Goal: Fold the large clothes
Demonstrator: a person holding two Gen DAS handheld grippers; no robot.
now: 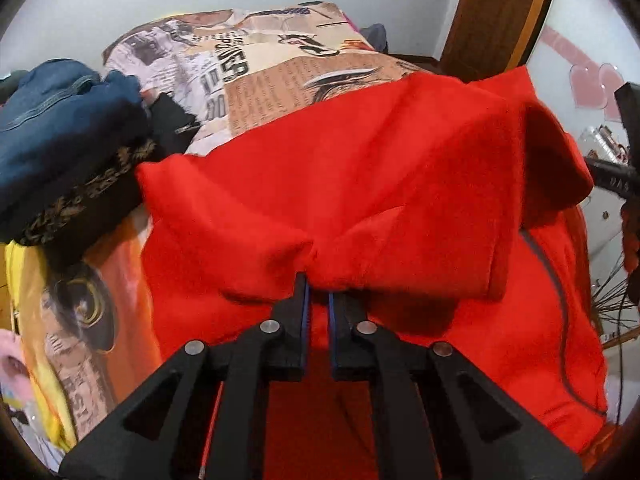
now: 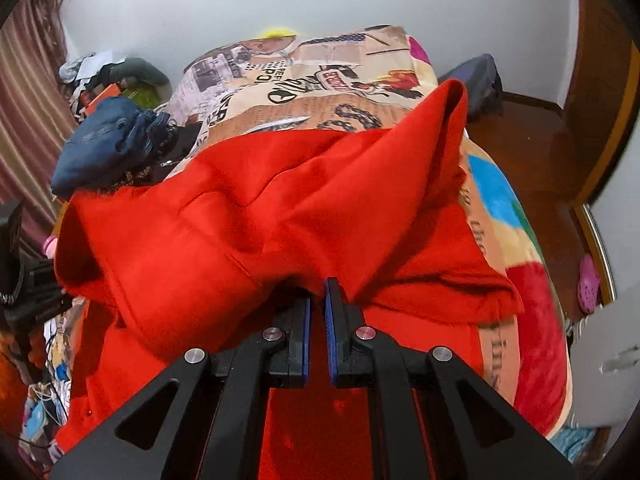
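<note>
Gripping a soft, fleecy red garment (image 1: 360, 168) with both grippers, left (image 1: 318, 294) and right (image 2: 318, 300), jaws nearly closed on bunched fabric draped just ahead over the printed blanket (image 1: 256, 76). Rumpled denim pile (image 1: 60, 116) off left.

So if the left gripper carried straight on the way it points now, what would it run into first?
Most likely more of the red garment: the left gripper is already clamped on a bunched fold of it, with red cloth spread directly ahead over the printed blanket. Depth there is unclear.

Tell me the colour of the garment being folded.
Bright red garment, plain, best seen in the left wrist view.
</note>
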